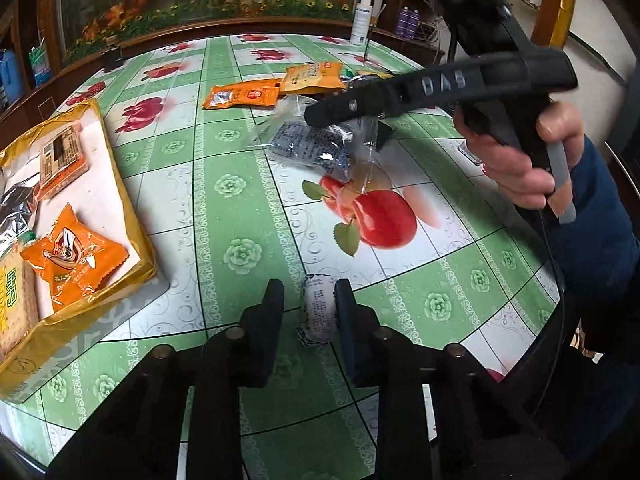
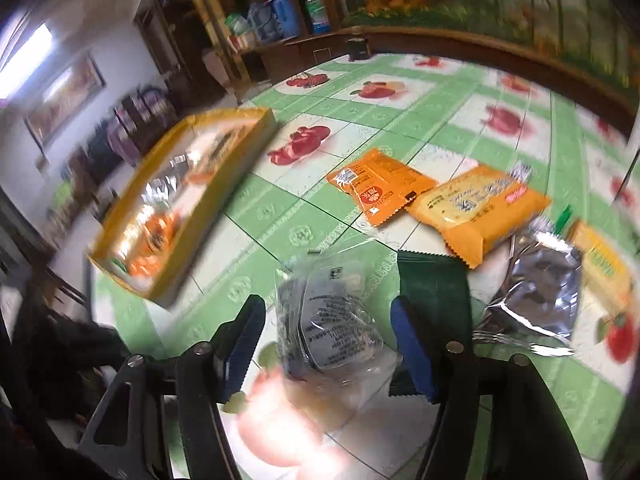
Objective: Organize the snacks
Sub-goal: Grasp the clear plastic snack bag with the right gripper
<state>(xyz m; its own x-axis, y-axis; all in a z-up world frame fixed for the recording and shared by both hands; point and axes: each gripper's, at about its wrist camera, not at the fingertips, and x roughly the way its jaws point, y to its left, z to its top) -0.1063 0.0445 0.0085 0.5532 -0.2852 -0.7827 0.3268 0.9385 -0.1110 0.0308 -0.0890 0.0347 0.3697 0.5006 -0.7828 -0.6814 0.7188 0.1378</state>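
Note:
My left gripper [image 1: 308,304] hovers low over the table, jaws apart around a small white sausage-like snack [image 1: 319,308] that lies against the right finger. My right gripper [image 2: 326,344] is open around a clear plastic packet with dark contents [image 2: 328,328], which lies on the table; it also shows in the left wrist view [image 1: 316,148] under the right gripper's fingers [image 1: 360,104]. A yellow box [image 1: 120,184] at the left holds several snacks, including an orange packet [image 1: 74,256]; the right wrist view shows the box [image 2: 224,184] blurred.
Loose on the fruit-print tablecloth [image 1: 224,208] lie two orange packets [image 2: 380,188] [image 2: 480,208], a dark green packet [image 2: 432,284], a silver foil packet [image 2: 536,292] and a yellow packet [image 2: 600,264]. A white spray bottle [image 1: 362,20] stands at the far edge.

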